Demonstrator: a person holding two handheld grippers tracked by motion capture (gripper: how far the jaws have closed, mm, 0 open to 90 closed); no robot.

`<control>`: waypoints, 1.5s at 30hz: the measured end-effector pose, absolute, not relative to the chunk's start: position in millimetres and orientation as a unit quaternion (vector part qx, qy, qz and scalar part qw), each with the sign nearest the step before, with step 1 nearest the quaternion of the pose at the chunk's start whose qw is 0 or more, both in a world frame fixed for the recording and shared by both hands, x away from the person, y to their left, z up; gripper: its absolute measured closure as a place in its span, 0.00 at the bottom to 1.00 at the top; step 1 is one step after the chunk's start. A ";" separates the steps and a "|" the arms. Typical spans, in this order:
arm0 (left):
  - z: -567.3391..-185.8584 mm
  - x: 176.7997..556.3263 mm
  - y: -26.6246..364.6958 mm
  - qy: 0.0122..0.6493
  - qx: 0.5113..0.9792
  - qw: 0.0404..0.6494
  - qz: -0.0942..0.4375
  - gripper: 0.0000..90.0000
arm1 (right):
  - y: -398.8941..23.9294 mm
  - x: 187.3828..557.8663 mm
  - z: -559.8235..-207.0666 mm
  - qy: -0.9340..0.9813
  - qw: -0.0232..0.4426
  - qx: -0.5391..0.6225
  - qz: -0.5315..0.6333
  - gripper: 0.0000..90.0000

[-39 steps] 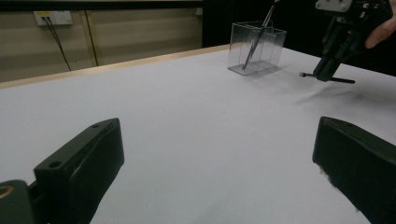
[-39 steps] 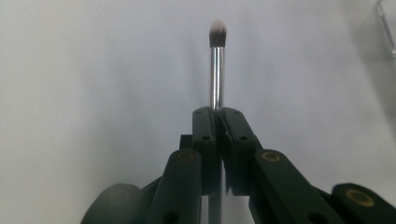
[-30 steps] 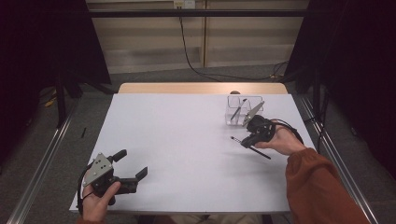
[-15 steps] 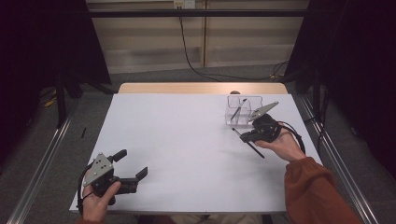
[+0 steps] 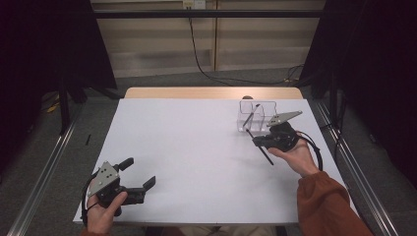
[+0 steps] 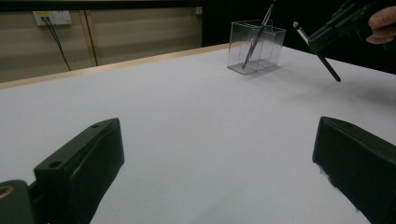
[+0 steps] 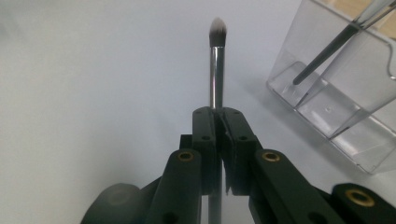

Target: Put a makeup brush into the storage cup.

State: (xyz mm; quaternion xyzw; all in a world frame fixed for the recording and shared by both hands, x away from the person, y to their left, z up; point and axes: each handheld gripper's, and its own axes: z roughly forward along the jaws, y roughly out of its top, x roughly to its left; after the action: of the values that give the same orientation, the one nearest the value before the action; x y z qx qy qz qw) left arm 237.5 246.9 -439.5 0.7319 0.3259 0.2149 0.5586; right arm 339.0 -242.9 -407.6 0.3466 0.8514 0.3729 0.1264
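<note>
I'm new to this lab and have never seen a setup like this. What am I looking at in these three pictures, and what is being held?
A person sits at a white table and holds a hand-operated two-jaw gripper in each hand; there is no robot arm. The high view comes from a fixed camera above, looking forward and down. The other two pictures come from small cameras riding on the grippers, each looking along its own black jaws.

The left gripper sits near the table's front left corner, jaws wide open, holding nothing. The right gripper is shut on a slim makeup brush; its pale bristle tip shows past the jaws.

At the far right of the table stands a clear plastic organiser with compartments. Another brush already leans inside it. The held brush is beside the organiser, not yet in it.
</note>
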 end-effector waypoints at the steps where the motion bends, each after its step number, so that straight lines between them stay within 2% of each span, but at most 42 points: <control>1: -439.3 237.4 246.6 0.324 0.732 0.558 0.216 0.02 | -243.8 338.6 -407.7 0.847 0.129 0.349 0.380 0.94; 23: -439.0 236.9 246.6 0.324 0.732 0.559 0.216 0.02 | -244.3 335.9 -406.3 0.766 0.145 0.365 0.509 0.93; 45: -439.2 237.4 246.8 0.325 0.731 0.560 0.216 0.02 | -241.6 351.9 -392.8 0.707 0.201 0.373 0.567 0.93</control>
State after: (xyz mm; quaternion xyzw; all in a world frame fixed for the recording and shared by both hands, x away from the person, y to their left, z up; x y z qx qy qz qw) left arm 237.4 246.8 -439.2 0.7311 0.3247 0.2158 0.5599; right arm 351.9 -241.6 -392.8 0.3733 0.7066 0.5667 0.2006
